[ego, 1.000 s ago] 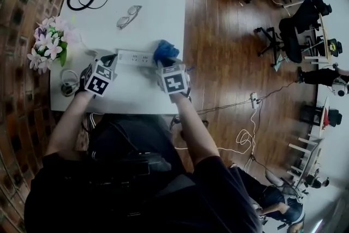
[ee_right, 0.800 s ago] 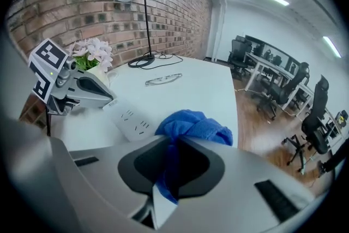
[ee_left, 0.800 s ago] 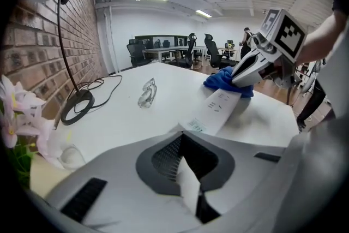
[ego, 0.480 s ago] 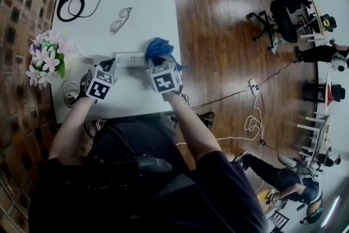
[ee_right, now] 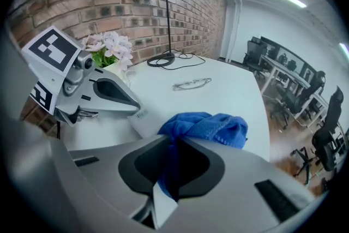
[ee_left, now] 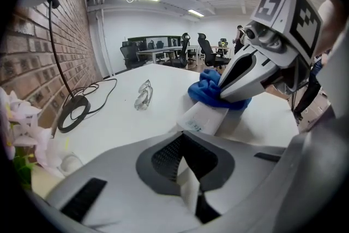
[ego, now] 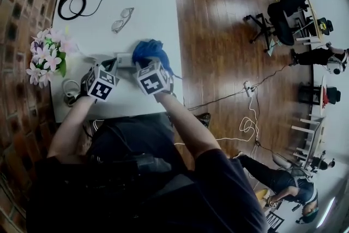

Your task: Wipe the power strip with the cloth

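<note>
Head view: on my white surface [ego: 147,3], the power strip [ego: 124,59] now shows only a short bare stretch just ahead of my left hand-held gripper [ego: 115,64], which is clamped on its near end. The blue cloth [ego: 148,51], pinched in my right hand-held gripper [ego: 147,63], has slid along the strip toward the left one, so I judge this wiping pass nearly finished.

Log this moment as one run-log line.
left gripper: shut, at power strip end | right gripper: shut on cloth, over power strip | stage: wiping
</note>
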Demonstrator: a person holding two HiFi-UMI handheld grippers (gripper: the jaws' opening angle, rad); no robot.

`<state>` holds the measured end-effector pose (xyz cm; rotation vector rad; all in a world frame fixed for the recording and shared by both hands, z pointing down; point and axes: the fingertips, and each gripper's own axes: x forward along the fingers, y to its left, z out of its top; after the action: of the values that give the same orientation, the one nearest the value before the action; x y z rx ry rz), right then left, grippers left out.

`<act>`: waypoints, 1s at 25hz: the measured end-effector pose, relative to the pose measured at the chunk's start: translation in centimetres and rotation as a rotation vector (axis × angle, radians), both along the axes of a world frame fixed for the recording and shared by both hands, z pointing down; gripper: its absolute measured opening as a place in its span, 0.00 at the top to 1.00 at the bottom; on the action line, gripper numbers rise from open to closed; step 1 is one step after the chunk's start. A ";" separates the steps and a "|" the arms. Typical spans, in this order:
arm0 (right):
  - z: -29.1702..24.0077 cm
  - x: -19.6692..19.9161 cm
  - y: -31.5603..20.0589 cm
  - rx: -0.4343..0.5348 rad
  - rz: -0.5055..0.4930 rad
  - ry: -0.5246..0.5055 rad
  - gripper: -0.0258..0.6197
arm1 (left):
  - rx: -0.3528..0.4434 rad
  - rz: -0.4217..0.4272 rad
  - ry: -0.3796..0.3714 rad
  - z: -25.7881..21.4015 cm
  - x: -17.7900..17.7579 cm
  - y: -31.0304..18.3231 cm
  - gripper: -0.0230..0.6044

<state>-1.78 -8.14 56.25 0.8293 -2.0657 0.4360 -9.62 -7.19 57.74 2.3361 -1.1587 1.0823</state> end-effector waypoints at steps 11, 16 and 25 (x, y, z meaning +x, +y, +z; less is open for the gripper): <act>0.0 -5.2 1.3 -0.026 -0.133 -0.017 0.91 | 0.028 0.031 0.008 0.1 0.1 0.1 0.95; 0.0 -7.1 1.8 -0.039 -0.180 -0.026 0.91 | 0.029 0.031 0.048 -0.1 0.1 0.1 0.95; -0.2 -7.5 1.8 -0.086 -0.161 -0.113 0.91 | 0.040 0.043 0.084 0.0 -0.2 0.1 0.95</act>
<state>-9.33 -6.37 56.07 0.5940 -2.1823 0.4891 -9.78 -7.13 57.79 2.4227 -1.1144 0.9737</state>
